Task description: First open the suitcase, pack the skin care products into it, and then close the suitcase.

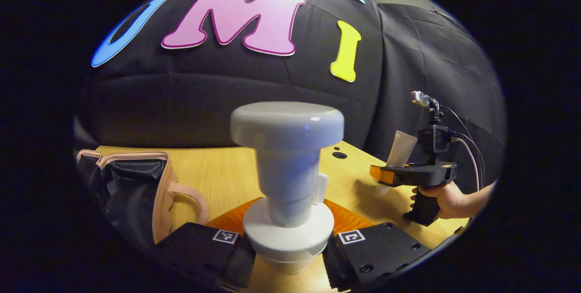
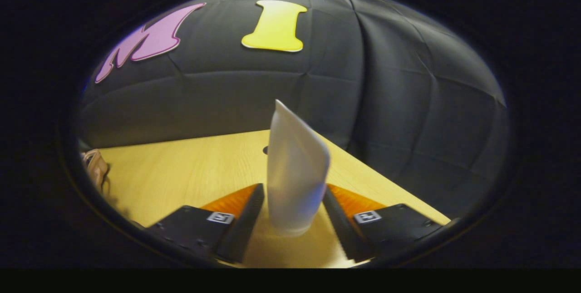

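Left gripper view: left tool (image 1: 288,250) grips the upright pump bottle (image 1: 287,179), open suitcase (image 1: 131,188) at lower left; right tool (image 2: 290,229) holds a tube (image 2: 295,175).

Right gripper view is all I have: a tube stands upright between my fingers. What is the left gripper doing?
Observer: The left gripper is shut on a white bottle, which is upright with its wide cap on top.
Operator: I only see a pink scrap at my left edge. Is the suitcase open?
Observer: Yes. The suitcase lies open on the table, its black lining exposed and its pink handle facing the bottle.
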